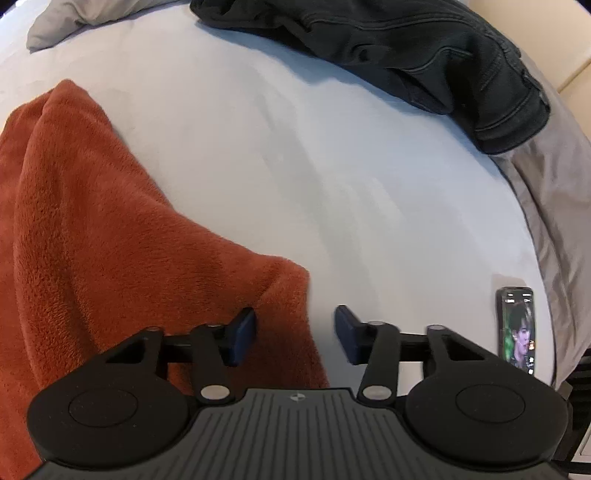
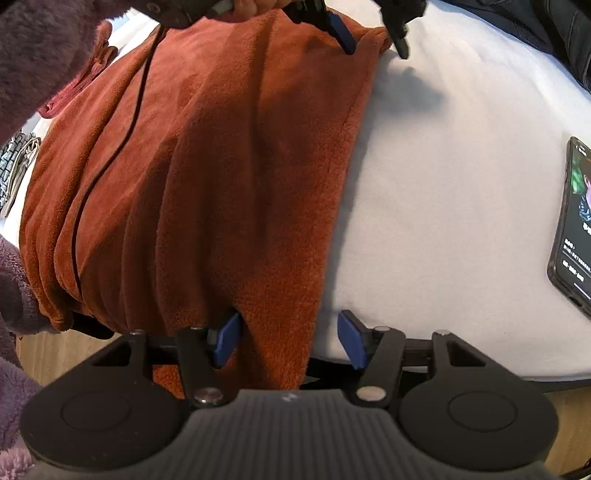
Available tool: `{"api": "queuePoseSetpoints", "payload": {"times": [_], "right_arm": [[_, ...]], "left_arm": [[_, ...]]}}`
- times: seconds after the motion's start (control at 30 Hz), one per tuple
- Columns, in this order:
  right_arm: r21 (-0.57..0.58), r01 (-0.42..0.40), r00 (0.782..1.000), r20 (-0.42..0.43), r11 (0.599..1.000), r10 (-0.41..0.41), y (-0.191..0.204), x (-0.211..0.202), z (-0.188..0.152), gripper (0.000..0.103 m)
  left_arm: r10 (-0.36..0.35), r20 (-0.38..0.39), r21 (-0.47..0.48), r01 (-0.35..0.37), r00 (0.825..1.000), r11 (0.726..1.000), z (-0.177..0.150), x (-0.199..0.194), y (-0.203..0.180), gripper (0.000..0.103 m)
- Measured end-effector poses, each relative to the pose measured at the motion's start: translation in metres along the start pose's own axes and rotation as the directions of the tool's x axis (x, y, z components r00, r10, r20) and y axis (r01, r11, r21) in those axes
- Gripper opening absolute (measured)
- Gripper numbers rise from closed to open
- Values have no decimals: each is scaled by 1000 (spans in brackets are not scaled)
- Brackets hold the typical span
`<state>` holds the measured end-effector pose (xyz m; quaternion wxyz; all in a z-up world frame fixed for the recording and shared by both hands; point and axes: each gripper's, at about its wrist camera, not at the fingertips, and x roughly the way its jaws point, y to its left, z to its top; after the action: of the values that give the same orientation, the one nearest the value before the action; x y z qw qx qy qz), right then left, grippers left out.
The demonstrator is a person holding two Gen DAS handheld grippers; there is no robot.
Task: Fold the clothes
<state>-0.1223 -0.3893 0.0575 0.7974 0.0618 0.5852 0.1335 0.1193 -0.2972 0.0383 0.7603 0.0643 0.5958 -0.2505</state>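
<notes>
On the white bed a rust fleece garment lies stretched flat. Left gripper at its far corner, jaws apart, fabric edge between them, not pinched. Right gripper at the near corner, spread likewise around the hem. Dark jacket heaped beyond; phone lit, well apart.

From my remote seat I see a white bedsheet spread across the bed, with a grey pillow at the far left corner. A phone lies near the sheet's right edge, its screen lit (some video playing, too small to read). Grey bedding hangs along the right side. Wooden floor shows below the bed edge.
</notes>
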Motion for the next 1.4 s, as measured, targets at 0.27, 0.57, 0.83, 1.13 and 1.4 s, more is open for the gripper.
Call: {"api": "queuePoseSetpoints", "payload": {"times": [0.27,0.57,0.83,1.13,1.4], "right_arm": [[46,-26,1000,10,999,25,-4,4,-4,63],[93,-36,999,20,995,34,-6,12,-4,64],[145,-82,997,20,986,80,-8,6,0,23],[-25,22,994,110,999,-19,47,-50,6,13],[-295,-14,993,108,955,47,129,-54,20,13]], "left_arm": [[-124,56,-69,127,991,989,-6,-32,29,7],[-254,120,-102,266,960,959,-11,-95,62,7],[-302,157,-133,323,940,937,-13,-113,81,7],[-365,201,-157,398,909,904,-26,-133,119,7],[-405,231,-190,449,885,873,-41,-139,161,7]]}}
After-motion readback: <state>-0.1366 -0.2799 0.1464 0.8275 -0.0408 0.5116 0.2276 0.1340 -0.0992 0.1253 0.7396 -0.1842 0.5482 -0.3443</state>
